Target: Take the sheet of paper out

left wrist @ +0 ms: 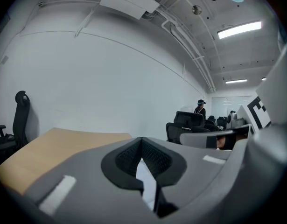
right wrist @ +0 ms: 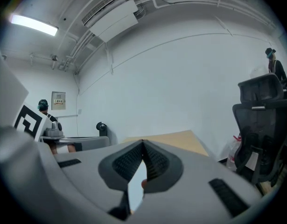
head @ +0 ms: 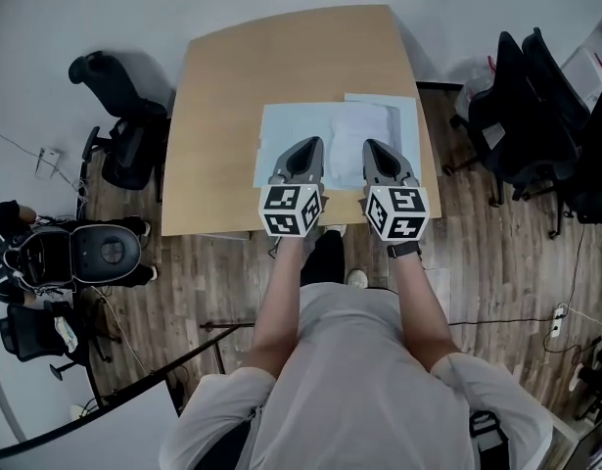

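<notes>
A pale blue plastic sleeve (head: 279, 137) lies flat on the wooden table (head: 222, 86), near its front edge. A white sheet of paper (head: 357, 125) rests in or on it, and a second pale sheet corner (head: 406, 114) sticks out at the right. My left gripper (head: 311, 142) hovers over the sleeve's near middle, jaws shut with nothing in them. Beside it, my right gripper (head: 370, 145) is over the white sheet, jaws also shut and empty. In the left gripper view the left gripper (left wrist: 142, 140) has its tips closed together; the right gripper view shows the right gripper (right wrist: 143, 143) the same.
Black office chairs stand left of the table (head: 124, 130) and at the right (head: 535, 116). A dark seated device (head: 80, 253) sits on the wooden floor at the left. The person stands at the table's front edge. White walls lie beyond the table.
</notes>
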{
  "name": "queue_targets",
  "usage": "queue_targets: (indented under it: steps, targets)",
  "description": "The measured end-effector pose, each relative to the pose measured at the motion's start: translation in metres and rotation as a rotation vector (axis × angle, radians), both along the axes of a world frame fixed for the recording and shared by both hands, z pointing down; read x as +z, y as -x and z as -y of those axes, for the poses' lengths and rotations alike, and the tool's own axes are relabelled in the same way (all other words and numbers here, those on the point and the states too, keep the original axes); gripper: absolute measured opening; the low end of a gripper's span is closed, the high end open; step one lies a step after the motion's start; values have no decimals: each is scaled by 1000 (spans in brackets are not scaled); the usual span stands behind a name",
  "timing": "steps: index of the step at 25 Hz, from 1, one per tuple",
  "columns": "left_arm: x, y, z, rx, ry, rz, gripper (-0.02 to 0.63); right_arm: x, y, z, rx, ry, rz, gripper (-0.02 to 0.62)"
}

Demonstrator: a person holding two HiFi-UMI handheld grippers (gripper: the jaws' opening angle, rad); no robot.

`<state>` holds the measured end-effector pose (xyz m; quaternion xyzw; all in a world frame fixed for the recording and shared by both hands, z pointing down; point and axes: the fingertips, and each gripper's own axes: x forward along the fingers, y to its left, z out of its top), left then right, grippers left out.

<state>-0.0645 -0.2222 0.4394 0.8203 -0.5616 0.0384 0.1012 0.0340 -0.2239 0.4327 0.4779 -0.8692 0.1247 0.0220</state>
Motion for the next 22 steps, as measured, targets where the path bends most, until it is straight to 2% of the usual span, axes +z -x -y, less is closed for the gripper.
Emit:
queue_targets:
  steps: [6, 11, 17, 22]
  targets:
    - [10, 10, 67, 45, 12, 6, 11, 6, 14, 58, 15, 9, -13, 12]
    - [32, 19, 115, 81, 75, 11, 11, 25, 23, 102, 39, 57, -34, 12]
    - [84, 38, 153, 76, 213, 21, 11, 60, 33, 135, 67, 138, -63, 12]
    - [145, 42, 163, 104, 356, 79, 11, 91, 37, 153, 80, 220, -76, 12]
